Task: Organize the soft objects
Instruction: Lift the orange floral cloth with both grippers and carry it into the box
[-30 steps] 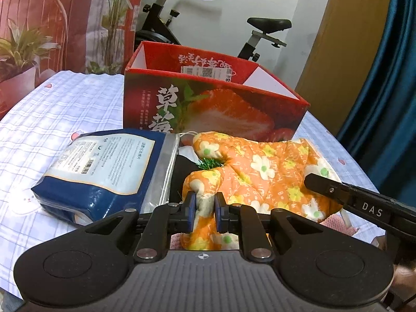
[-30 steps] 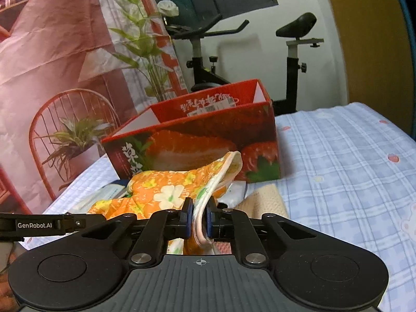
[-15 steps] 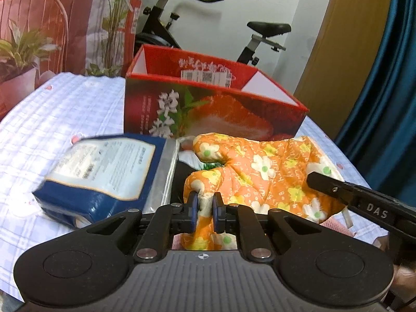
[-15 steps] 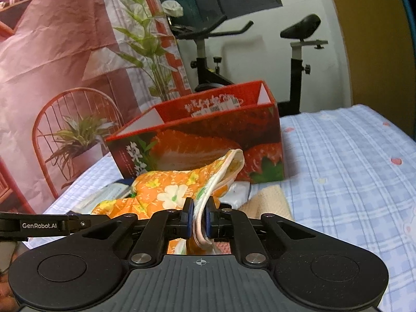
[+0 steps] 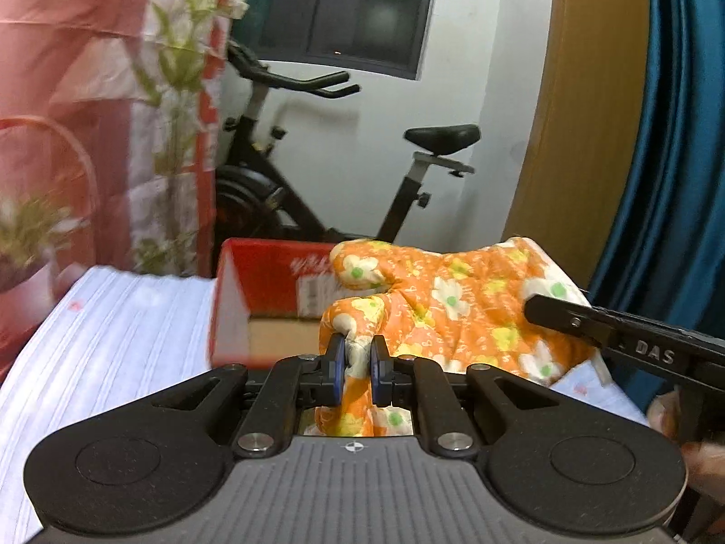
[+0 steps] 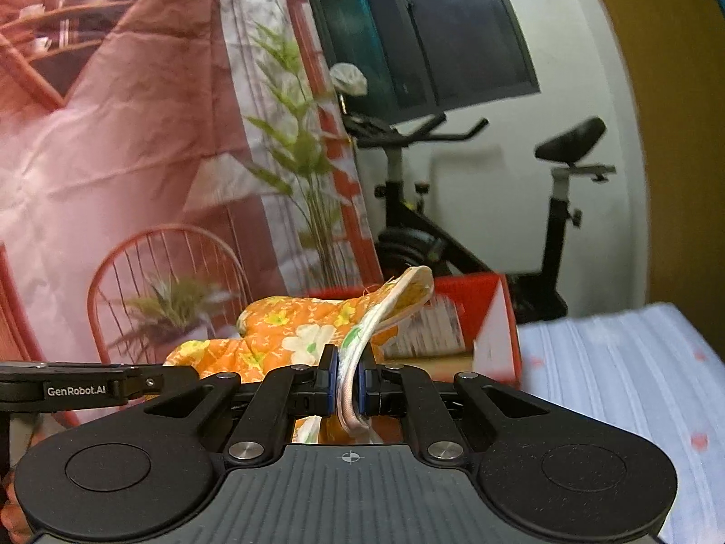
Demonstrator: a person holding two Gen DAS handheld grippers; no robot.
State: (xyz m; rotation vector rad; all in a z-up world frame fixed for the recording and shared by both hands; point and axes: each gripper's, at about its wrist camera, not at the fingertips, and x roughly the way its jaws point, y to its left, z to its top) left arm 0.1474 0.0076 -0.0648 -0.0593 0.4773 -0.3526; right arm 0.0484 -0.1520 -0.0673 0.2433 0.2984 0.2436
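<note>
An orange oven mitt [image 5: 453,308] with white and yellow flowers hangs in the air between both grippers. My left gripper [image 5: 355,367] is shut on its thumb-side edge. My right gripper [image 6: 348,381] is shut on its white cuff edge [image 6: 389,303]. The mitt is held above and in front of the open red strawberry box [image 5: 267,281], which also shows in the right wrist view [image 6: 494,317]. The box's brown floor [image 5: 281,335] is in view and looks bare.
The table has a blue checked cloth [image 5: 104,331]. An exercise bike [image 5: 344,172] stands behind the table. A printed backdrop with a chair and plants [image 6: 158,181] is on the left. A blue curtain [image 5: 670,181] hangs on the right.
Both grippers lifted the mitt off the table and carried it up toward the box. The blue packet and the other items on the table dropped out of view.
</note>
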